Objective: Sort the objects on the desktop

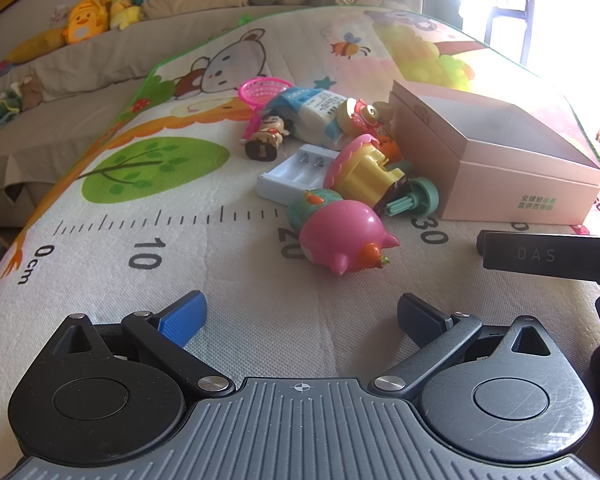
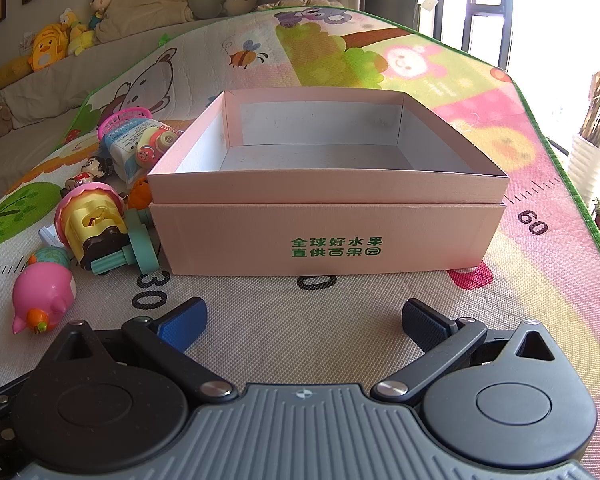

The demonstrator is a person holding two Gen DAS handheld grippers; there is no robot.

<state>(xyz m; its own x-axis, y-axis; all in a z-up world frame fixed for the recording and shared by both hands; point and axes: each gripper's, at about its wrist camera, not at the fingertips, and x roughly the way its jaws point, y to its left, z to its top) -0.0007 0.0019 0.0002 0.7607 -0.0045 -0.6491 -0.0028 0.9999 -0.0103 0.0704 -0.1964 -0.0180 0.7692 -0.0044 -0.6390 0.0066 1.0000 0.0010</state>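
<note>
An open pink cardboard box (image 2: 328, 224) with green lettering stands on the play mat, its inside bare; it also shows in the left wrist view (image 1: 512, 184). Left of it lies a heap of toys: a pink pig toy (image 1: 340, 240) (image 2: 42, 292), a yellow and pink toy (image 1: 364, 168) (image 2: 92, 220), a white battery charger (image 1: 296, 174), a small figure (image 1: 266, 138), a tissue pack (image 1: 312, 114) and a pink basket (image 1: 262, 92). My left gripper (image 1: 300, 318) is open and empty, just short of the pig. My right gripper (image 2: 302, 322) is open and empty before the box front.
The cartoon play mat (image 1: 140, 216) has a printed ruler along its front. The right gripper's black body (image 1: 548, 256) shows at the right of the left wrist view. Plush toys (image 1: 88, 20) and pillows line the bed behind. A bright window is at the right.
</note>
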